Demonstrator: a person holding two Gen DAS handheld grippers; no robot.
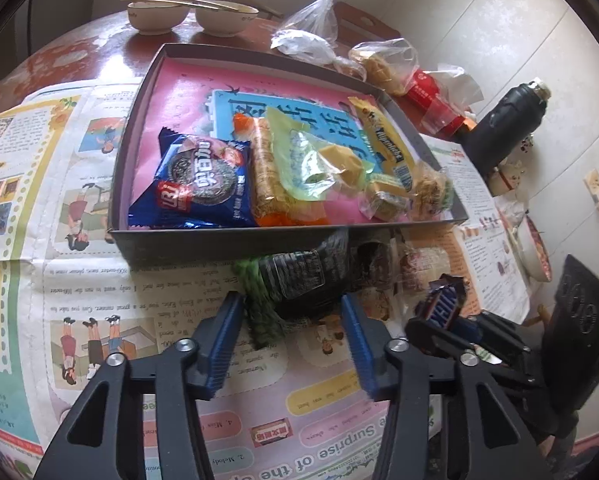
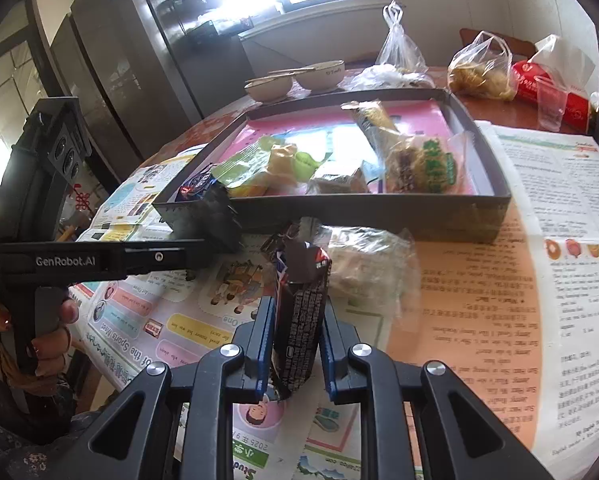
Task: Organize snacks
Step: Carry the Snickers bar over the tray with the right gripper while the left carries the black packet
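Observation:
A shallow dark grey box (image 1: 235,242) with a pink lining holds several snacks, among them a blue cookie packet (image 1: 199,184) and a yellow bar (image 1: 387,140). Just in front of the box a dark packet with a green edge (image 1: 299,276) lies on the newspaper. My left gripper (image 1: 291,304) is open around it, and its pads stand apart from the packet's sides. My right gripper (image 2: 297,312) is shut on a dark chocolate bar (image 2: 303,300) and holds it upright above the paper. The same bar (image 1: 443,304) shows at the right of the left wrist view.
A clear-wrapped snack (image 2: 371,264) lies in front of the box wall (image 2: 379,212). Behind the box are two bowls with chopsticks (image 1: 159,16), plastic bags (image 1: 311,28), a red pack with a plastic cup (image 1: 431,100) and a black bottle (image 1: 499,128). Newspaper (image 1: 59,160) covers the table.

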